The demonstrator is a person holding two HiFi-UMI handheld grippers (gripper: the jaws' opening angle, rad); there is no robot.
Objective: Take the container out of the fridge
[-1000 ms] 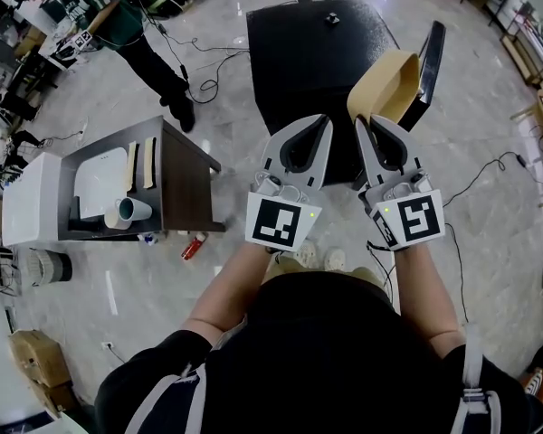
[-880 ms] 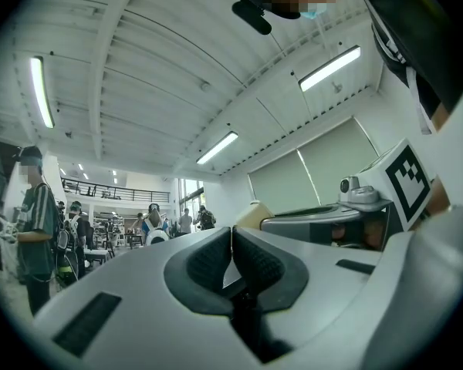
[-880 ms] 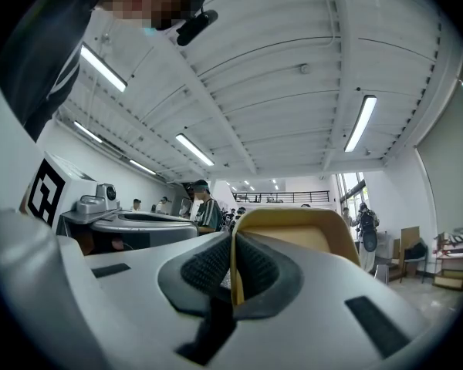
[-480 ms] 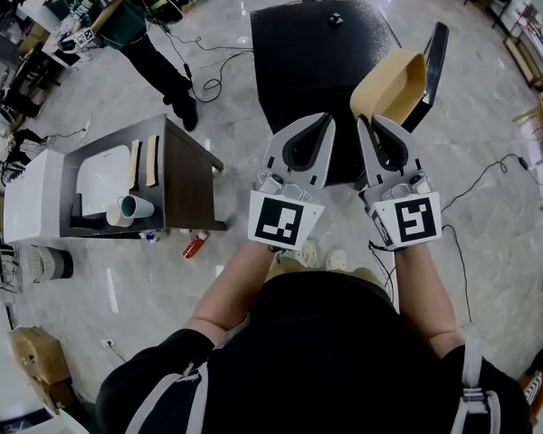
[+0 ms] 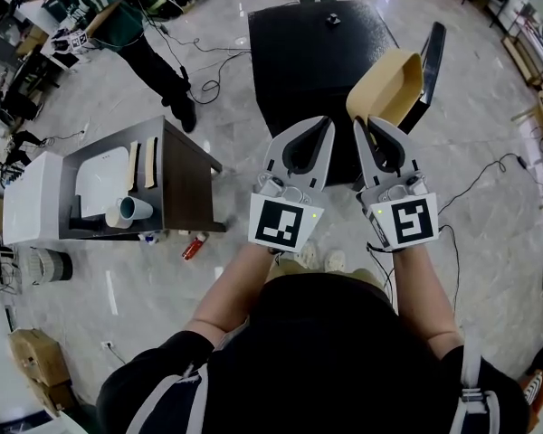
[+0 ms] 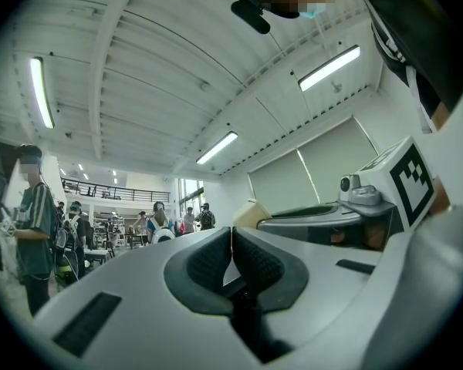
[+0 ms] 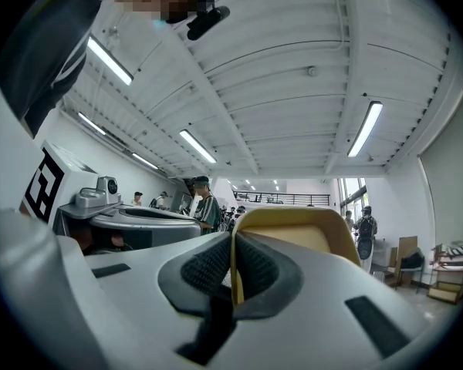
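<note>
A tan, open-topped container [image 5: 386,84] hangs in front of the black fridge [image 5: 317,43], beside its open door [image 5: 430,61]. My right gripper [image 5: 361,121] is shut on the container's near rim. In the right gripper view the thin yellow wall of the container [image 7: 309,233] stands pinched between the ribbed pads of the right gripper [image 7: 233,241]. My left gripper [image 5: 327,121] is held level beside the right one, close to the fridge's front. In its own view the left gripper [image 6: 231,233] has its pads pressed together with nothing between them.
A dark brown low table [image 5: 176,165] stands to the left with a white tray [image 5: 101,181] and a cup [image 5: 128,210] lying on its side. A red can [image 5: 192,247] and cables [image 5: 199,70] lie on the marble floor. A person [image 5: 118,16] stands at the upper left.
</note>
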